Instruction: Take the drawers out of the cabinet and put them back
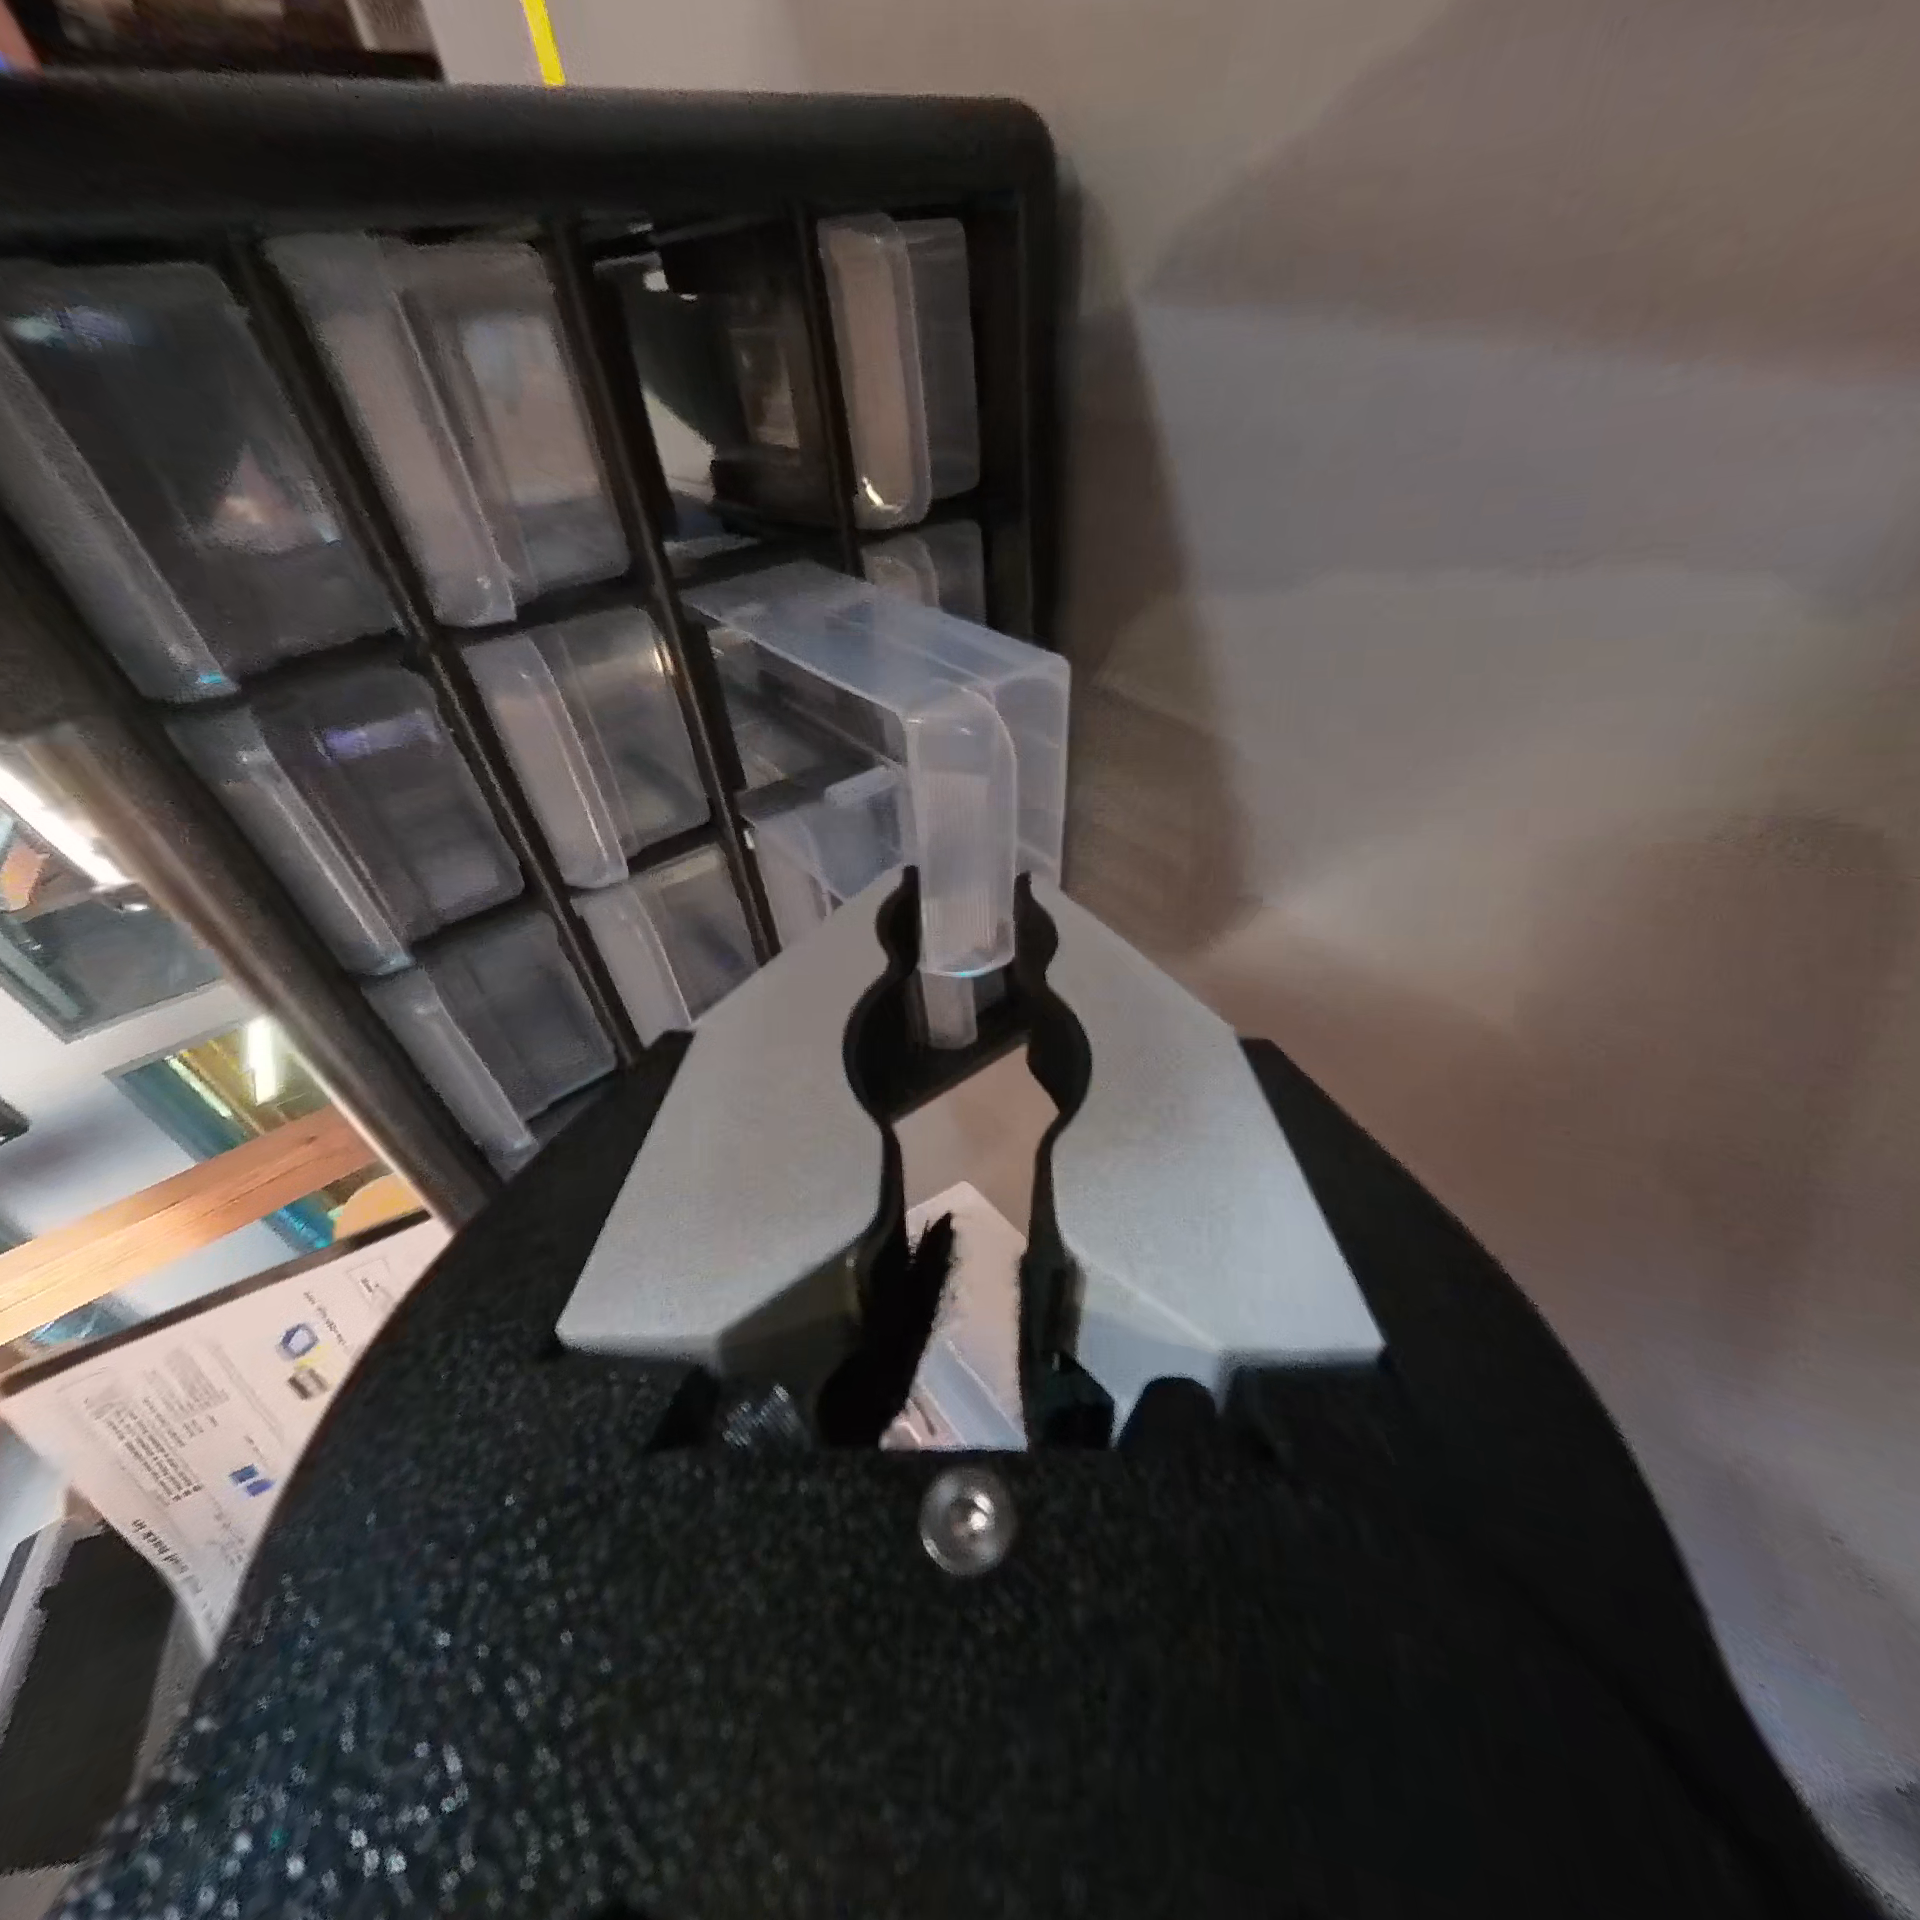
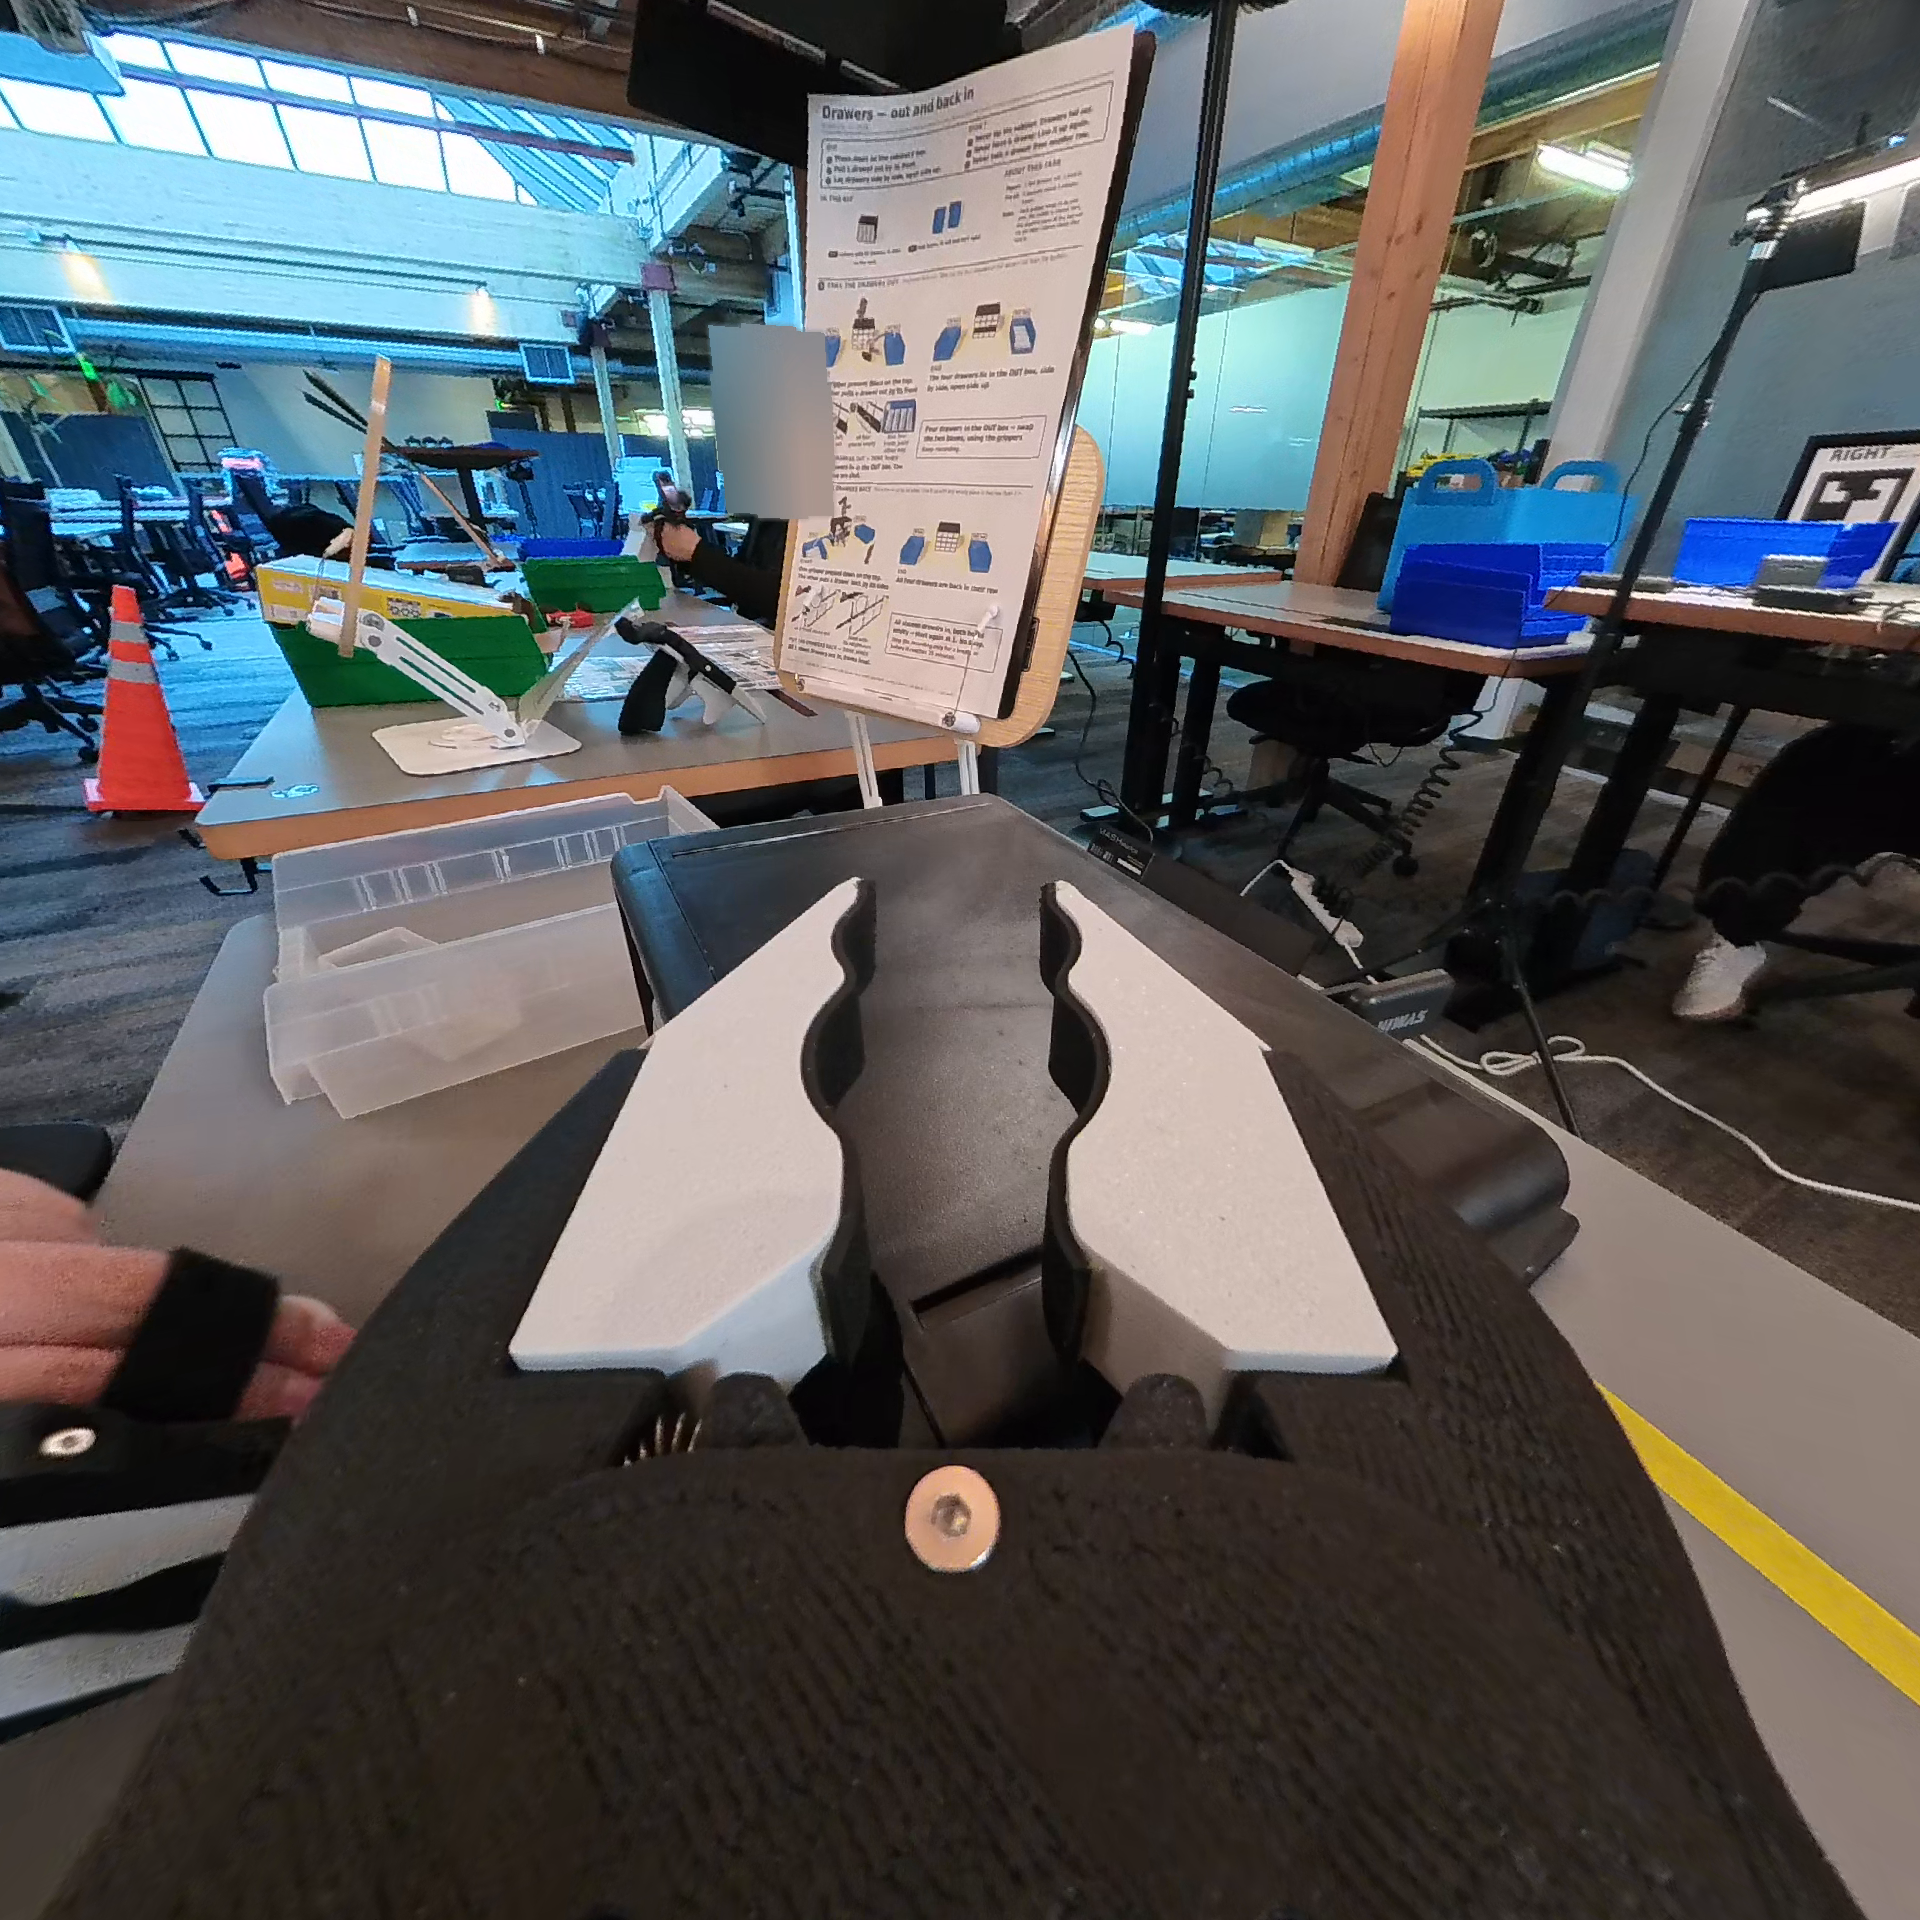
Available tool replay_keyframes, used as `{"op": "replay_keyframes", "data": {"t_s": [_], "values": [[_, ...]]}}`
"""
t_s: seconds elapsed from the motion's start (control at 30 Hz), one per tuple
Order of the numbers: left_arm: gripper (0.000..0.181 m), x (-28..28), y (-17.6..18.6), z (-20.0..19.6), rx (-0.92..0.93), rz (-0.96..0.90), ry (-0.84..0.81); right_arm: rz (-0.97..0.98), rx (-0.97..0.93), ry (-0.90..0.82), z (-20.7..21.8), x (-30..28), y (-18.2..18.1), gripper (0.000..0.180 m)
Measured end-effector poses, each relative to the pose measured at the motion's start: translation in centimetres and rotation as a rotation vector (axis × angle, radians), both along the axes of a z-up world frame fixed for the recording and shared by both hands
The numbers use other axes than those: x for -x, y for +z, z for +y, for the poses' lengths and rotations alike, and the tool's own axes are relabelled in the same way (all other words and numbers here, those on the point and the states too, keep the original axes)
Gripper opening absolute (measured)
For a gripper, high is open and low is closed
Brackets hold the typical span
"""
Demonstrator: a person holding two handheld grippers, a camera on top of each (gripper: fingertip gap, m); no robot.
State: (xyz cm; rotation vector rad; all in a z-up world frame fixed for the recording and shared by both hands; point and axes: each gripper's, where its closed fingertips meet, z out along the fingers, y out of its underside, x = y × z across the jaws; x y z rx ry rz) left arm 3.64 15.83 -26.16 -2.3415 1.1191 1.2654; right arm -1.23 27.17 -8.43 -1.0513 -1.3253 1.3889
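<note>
Left tongs (image 1: 971, 914) are pinching the clear tab handle (image 1: 961, 842) of a translucent drawer (image 1: 894, 686), and that drawer sticks partway out of its slot in the black cabinet (image 1: 540, 145) straight ahead of the tips, its front well clear of the frame while its back end sits inside. To the left of the tongs the other clear drawers (image 1: 468, 416) sit flush in their rows, and up beyond the held drawer one slot (image 1: 717, 395) looks dark and open, with a further drawer (image 1: 894, 364) seated just right of it. Off to the right of the tongs it is plain pale wall (image 1: 1507, 520). Over on the other side, the right tongs (image 2: 956, 914) are spread, nothing between the fingers, hovering low over the cabinet's flat black top (image 2: 935, 1039); whether they touch it I cannot tell. Left of these tongs and a little ahead, a clear plastic bin (image 2: 457, 935) rests on the grey surface (image 2: 260, 1195) just beside the cabinet, and something clear and drawer-like lies inside it. Beyond the tips a printed instruction sheet (image 2: 935, 395) stands upright on a stand. At the near left edge, a hand (image 2: 135, 1340) with a black strap across its fingers, and to the near right a yellow line (image 2: 1766, 1558) runs along the surface
</note>
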Motion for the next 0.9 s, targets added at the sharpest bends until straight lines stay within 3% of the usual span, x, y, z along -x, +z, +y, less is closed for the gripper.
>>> {"op": "replay_keyframes", "data": {"t_s": [0.43, 0.47, 0.53, 0.57, 0.63, 0.77, 0.9], "values": [[0.015, 4.1, 0.4, 5.9, -0.276, 0.08, -0.028, -0.004, -0.003, -0.003, 0.0, 0.1, 0.0, 0.031], [0.022, 4.4, 0.6, 6.1, -0.315, 0.092, -0.022, -0.003, -0.002, -0.002, 0.0, 0.1, 0.0, 0.031], [0.054, 4.1, 0.5, 5.8, -0.347, 0.086, -0.034, -0.004, -0.002, -0.002, 0.0, 0.1, 0.0, 0.031], [0.057, 3.5, 0.5, 5.6, -0.371, 0.064, -0.055, -0.004, -0.003, -0.002, 0.0, 0.1, 0.0, 0.03], [0.053, 1.8, 0.8, 4.8, -0.424, 0.039, -0.122, -0.005, -0.004, -0.003, 0.0, 0.1, 0.0, 0.03], [0.027, -0.6, -0.7, 3.9, -0.412, -0.027, -0.218, -0.001, 0.001, 0.0, 0.0, 0.1, 0.0, 0.03], [0.032, 1.2, -2.1, 4.5, -0.359, -0.024, -0.146, -0.003, -0.003, -0.003, 0.0, 0.1, 0.0, 0.03]]}}
